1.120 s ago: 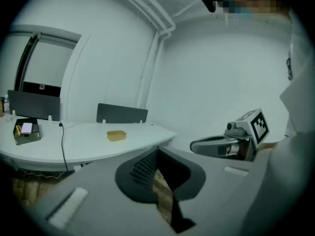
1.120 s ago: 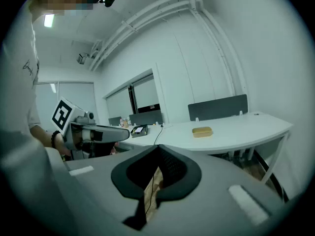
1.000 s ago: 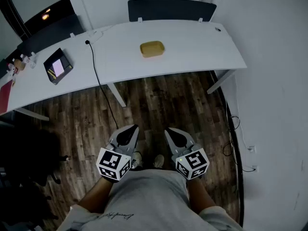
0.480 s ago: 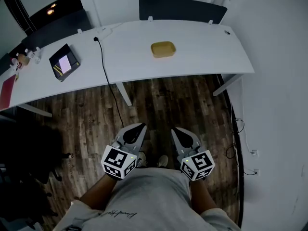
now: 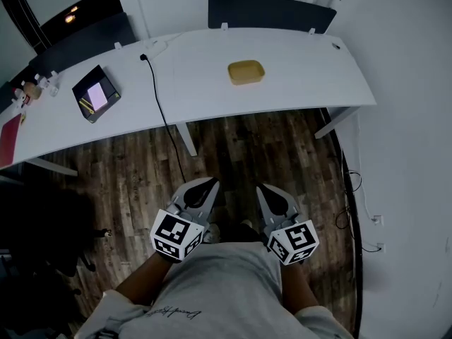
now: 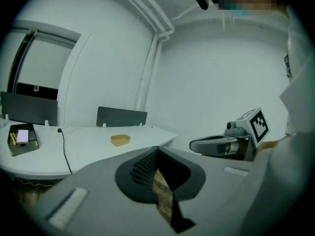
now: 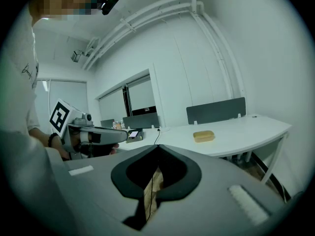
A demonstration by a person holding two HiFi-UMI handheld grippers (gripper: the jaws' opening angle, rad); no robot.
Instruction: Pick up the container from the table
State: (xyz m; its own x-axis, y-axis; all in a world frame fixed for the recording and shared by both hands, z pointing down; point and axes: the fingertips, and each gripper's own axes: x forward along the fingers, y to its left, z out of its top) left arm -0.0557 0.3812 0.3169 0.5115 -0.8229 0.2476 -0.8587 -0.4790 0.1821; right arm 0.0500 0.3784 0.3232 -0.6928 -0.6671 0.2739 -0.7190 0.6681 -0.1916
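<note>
The container is a shallow yellow tub lying alone on the long white table, far ahead of me. It also shows small in the left gripper view as the container and in the right gripper view as the container. My left gripper and right gripper are held side by side close to the person's body, over the wooden floor and well short of the table. Both are shut with nothing between the jaws.
A black box with a pink note sits at the table's left, and a black cable runs over the edge down to the floor. A dark divider panel stands behind the table. A white wall closes the right side.
The head view has shifted, so the table and container sit a little further right in the picture. Both grippers stay shut near the body.
</note>
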